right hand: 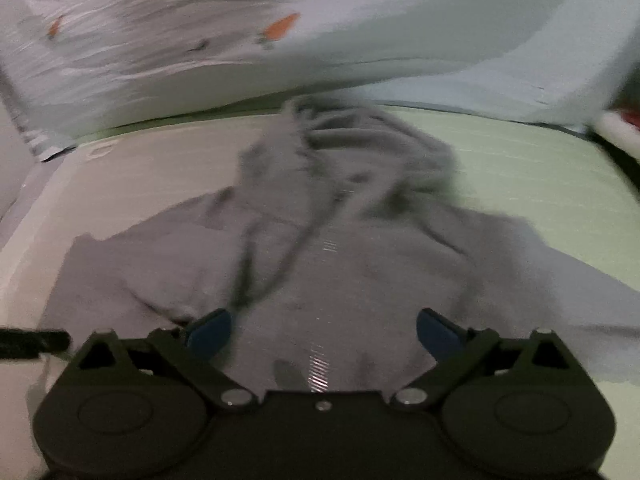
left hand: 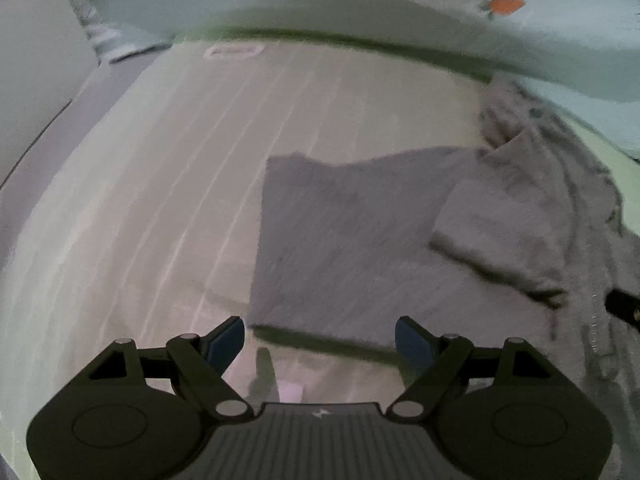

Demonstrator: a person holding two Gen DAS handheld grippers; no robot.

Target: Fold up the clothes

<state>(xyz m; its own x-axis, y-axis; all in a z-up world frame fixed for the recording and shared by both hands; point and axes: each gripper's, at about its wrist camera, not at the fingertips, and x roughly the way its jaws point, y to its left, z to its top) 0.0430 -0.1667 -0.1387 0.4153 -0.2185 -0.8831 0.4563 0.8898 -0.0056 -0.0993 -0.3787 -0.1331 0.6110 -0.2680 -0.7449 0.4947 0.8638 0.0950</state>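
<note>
Grey hoodie (right hand: 340, 264) spread flat on bed (left hand: 160, 200) (no containers), tongs (left hand: 319, 344) agape

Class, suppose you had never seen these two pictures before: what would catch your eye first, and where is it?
First, the grey hoodie spread on the pale striped mattress, hood bunched at the far end, one sleeve folded across its body. Next, the white bedding with orange carrot prints along the far edge. Both grippers, left gripper and right gripper, are open over the fabric.
</note>
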